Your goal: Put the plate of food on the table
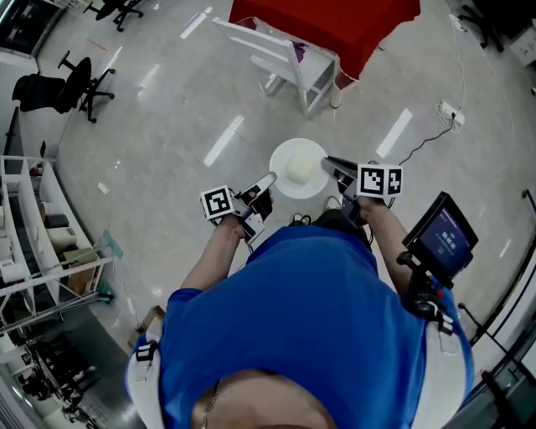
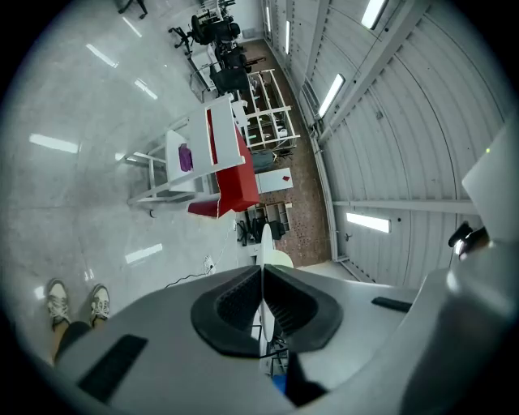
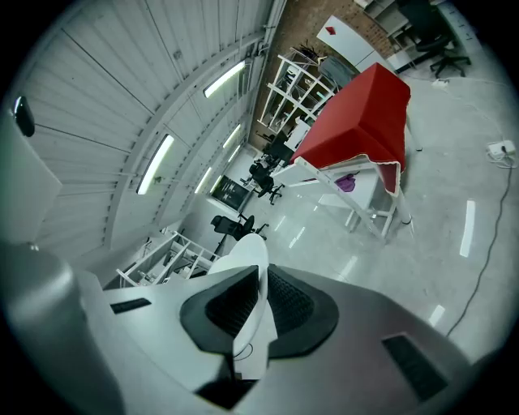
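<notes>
Research hall, seen from my remote station: a polished grey floor (image 1: 167,134) spreads around the red-draped table (image 1: 327,25). Black office chairs (image 1: 75,84) stand well to its left, white storage racks (image 1: 42,243) farther left, and a power strip (image 1: 450,111) lies to its right. An arched panelled ceiling (image 2: 405,121) with strip lights spans overhead.

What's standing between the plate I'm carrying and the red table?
A white frame stand, just before the red table; bare floor from it to the plate. Head view shows it.
</notes>
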Demonstrator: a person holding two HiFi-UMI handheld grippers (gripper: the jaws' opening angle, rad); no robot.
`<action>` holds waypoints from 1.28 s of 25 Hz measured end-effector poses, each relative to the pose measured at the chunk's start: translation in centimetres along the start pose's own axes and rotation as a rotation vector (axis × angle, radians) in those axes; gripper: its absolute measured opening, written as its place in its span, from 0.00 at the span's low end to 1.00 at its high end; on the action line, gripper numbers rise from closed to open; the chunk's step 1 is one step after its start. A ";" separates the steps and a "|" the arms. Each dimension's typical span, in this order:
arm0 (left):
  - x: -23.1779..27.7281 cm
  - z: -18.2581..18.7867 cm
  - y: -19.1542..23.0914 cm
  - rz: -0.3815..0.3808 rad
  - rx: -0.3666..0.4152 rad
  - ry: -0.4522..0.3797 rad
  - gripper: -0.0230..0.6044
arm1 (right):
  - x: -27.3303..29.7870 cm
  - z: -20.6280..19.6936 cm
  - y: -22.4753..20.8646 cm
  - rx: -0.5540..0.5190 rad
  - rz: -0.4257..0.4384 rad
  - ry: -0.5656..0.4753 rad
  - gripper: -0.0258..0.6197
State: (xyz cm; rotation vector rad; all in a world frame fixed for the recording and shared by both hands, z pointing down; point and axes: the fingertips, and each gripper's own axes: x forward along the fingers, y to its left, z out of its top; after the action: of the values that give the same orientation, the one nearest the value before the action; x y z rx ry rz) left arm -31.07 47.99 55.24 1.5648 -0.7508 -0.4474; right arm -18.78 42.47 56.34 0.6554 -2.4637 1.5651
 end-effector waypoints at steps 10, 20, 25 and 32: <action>-0.1 -0.3 -0.3 -0.010 -0.001 0.015 0.06 | -0.3 -0.2 0.2 -0.008 -0.022 -0.021 0.07; 1.0 -1.2 -0.3 -0.006 -0.001 0.038 0.06 | -1.9 -0.3 -0.5 0.010 -0.045 -0.036 0.07; 4.2 -1.6 -1.0 -0.009 -0.010 0.042 0.06 | -3.8 1.7 -2.2 0.014 -0.050 -0.039 0.07; 9.1 -1.6 -2.0 -0.002 -0.014 0.031 0.06 | -6.1 5.2 -4.9 0.018 -0.040 -0.028 0.07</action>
State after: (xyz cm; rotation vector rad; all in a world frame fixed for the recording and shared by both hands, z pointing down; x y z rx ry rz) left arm -23.09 42.87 54.78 1.5567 -0.7208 -0.4277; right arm -10.68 37.77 55.88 0.7293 -2.4429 1.5765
